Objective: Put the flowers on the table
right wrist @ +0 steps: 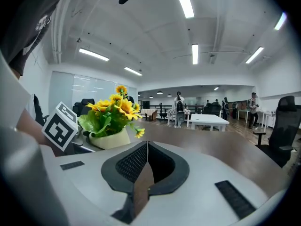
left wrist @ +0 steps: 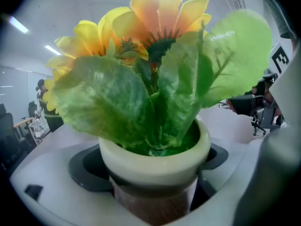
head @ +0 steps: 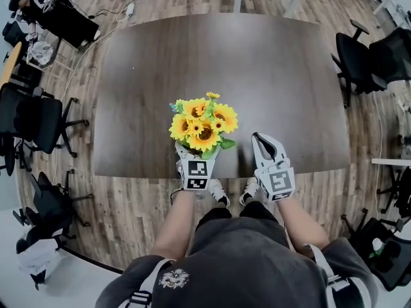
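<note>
A pot of yellow sunflowers (head: pixel 203 127) with green leaves is held over the near edge of the dark brown table (head: pixel 257 69). My left gripper (head: pixel 194 158) is shut on the cream pot (left wrist: pixel 155 161), whose rim and leaves fill the left gripper view. In the right gripper view the flowers (right wrist: pixel 113 111) appear at the left, beside the left gripper's marker cube (right wrist: pixel 60 126). My right gripper (head: pixel 264 146) hovers just right of the pot at the table's near edge, shut with nothing between its jaws (right wrist: pixel 143 166).
Black office chairs stand at the left (head: pixel 35 117) and at the right (head: pixel 369 59) of the table. A white table (right wrist: pixel 209 121) and several people stand far off in the room. The person's feet (head: pixel 218 194) are on the wooden floor below the table edge.
</note>
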The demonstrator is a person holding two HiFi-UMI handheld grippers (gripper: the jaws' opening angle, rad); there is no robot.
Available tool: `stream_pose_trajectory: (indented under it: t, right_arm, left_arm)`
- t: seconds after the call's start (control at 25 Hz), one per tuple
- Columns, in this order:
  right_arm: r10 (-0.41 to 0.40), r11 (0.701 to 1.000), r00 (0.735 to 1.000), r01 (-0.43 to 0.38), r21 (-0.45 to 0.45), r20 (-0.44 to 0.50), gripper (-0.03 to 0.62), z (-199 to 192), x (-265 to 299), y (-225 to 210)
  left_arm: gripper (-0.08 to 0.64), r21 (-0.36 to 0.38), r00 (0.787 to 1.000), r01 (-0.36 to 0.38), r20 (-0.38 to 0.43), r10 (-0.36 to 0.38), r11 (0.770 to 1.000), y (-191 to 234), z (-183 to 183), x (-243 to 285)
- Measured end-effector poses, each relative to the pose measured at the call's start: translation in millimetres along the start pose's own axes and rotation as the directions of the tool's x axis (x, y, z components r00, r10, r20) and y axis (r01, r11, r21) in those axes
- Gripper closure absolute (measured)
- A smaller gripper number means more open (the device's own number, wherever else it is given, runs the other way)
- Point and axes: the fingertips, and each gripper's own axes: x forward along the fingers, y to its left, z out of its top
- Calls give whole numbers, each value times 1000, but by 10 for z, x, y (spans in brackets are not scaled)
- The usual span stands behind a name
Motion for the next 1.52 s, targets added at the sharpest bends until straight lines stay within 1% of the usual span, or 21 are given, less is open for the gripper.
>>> stream_pose_trajectory:
  t: [0.24, 0.4, 0.56, 0.72, 0.8, 0.92, 1.0, 1.2, 1.4, 1.52]
  right_arm:
    - [-7, 1000, 1000, 7, 4, -23, 568, -265, 56, -174]
    - [-9, 1000, 999, 10, 12, -44, 568, -404, 42, -203]
    - [0, 1000, 999, 1, 23, -53, 568, -499, 76, -185]
    - [20, 1000, 998, -19, 22, -61, 568, -548, 72, -166]
    - [28, 999, 997, -26, 24, -66, 568, -577, 56, -156]
    - [37, 999, 997, -35, 35, -70, 568, -603, 40, -119]
    - [41, 999, 997, -39, 36, -68, 568, -626, 25, -106]
    - [54, 998, 997, -52, 39, -55, 568, -584, -1, -85]
    - [71, 997, 996, -71, 1, -53, 568, -514, -40, -58]
    - [72, 997, 997, -72, 1, -37, 568, -447, -57, -64]
  left_arm:
    - [18, -44, 997, -39, -73, 36, 998, 0, -391, 240]
    - [18, -58, 996, -59, -69, 55, 997, 59, -351, 318]
    - [18, -74, 994, -74, -82, 68, 995, 84, -429, 396]
    - [18, -93, 990, -103, -106, 93, 990, 121, -456, 434]
    - [18, -103, 987, -110, -133, 96, 989, 125, -488, 458]
    - [18, -128, 980, -107, -180, 83, 986, 124, -560, 488]
    - [18, -140, 977, -105, -197, 77, 985, 117, -583, 496]
    - [18, -144, 976, -108, -206, 77, 984, 103, -591, 505]
    - [18, -141, 973, -110, -217, 78, 984, 79, -640, 502]
    - [18, -143, 974, -113, -213, 81, 983, 69, -685, 439]
